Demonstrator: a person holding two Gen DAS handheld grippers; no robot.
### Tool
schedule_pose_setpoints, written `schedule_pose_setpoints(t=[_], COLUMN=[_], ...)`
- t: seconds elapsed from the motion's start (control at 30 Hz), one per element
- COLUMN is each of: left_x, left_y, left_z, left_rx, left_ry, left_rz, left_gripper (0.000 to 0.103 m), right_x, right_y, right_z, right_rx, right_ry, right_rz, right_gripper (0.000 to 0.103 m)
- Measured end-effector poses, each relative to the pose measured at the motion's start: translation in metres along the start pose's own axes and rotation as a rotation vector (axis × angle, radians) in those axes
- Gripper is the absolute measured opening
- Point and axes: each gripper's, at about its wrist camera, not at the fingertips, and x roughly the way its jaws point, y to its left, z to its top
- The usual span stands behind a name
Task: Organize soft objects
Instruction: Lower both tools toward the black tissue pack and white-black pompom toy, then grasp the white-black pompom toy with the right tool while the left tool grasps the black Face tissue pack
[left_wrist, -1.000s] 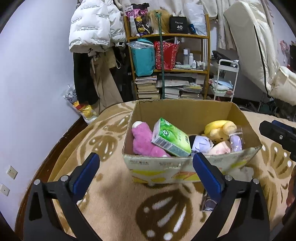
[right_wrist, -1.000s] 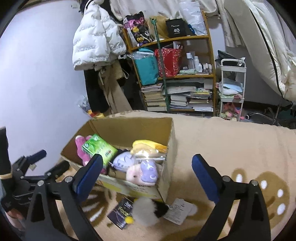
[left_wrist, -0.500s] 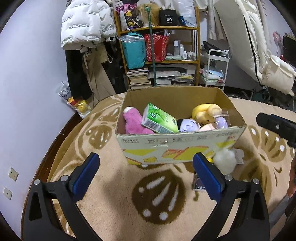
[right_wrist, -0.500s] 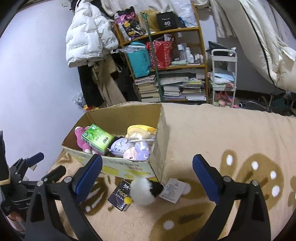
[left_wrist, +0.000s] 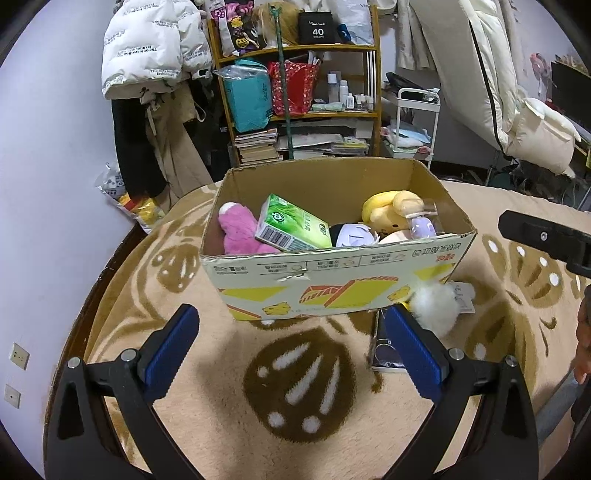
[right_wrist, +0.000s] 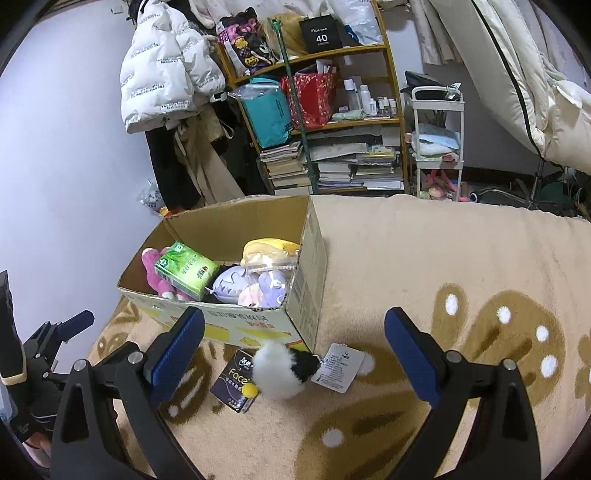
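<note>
Right wrist view: right gripper (right_wrist: 293, 343) gapes wide and empty, white fluffy toy (right_wrist: 275, 369) just ahead between its fingers, hugging the cardboard box (right_wrist: 310, 280). Left gripper (left_wrist: 291, 345) is wide too, box straight ahead. Careless pinch probably snags the paper tag (right_wrist: 338, 365) or dark packet (right_wrist: 236, 380) instead.

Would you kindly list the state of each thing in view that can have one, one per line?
cardboard box: open-topped, upright on the blanket, partly filled
green tissue pack: in the box, tilted
pink plush: in the box
yellow plush: in the box
white fluffy plush: outside, on the blanket by the box corner
dark packet: outside, lying flat
left gripper: open, empty
right gripper: open, empty
</note>
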Motion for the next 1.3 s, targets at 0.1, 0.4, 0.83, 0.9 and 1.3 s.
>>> schedule_pose_setpoints(t=[0.1,0.4,0.83,0.9,1.3], left_x=[0.005,0.027,0.062,0.066,0.088], left_y=[0.0,-0.009,-0.034,-0.038,-0.054], left_z=[0.0,-0.002,-0.01,-0.012,-0.025], left_rx=[-0.011,0.001,0.085,0.095,0.138], left_ry=[0.006,0.058,0.119,0.123,0.161], left_rz=[-0.021,-0.066,-0.102,-0.111,-0.151], left_gripper=[0.1,0.1,0.1,0.1,0.1], right_x=[0.005,0.033,0.066,0.07,0.096], right_y=[0.0,-0.002,0.003,0.003,-0.003], right_z=[-0.001,-0.007,-0.016,-0.018,-0.024], right_rx=[-0.003,-0.004,-0.036,-0.042,-0.04], right_ry=[0.02,0.13,0.247,0.263,0.352], right_rz=[-0.006,0.002,-0.014,-0.015,-0.03], right_gripper=[0.102,0.102,0.102,0.102,0.102])
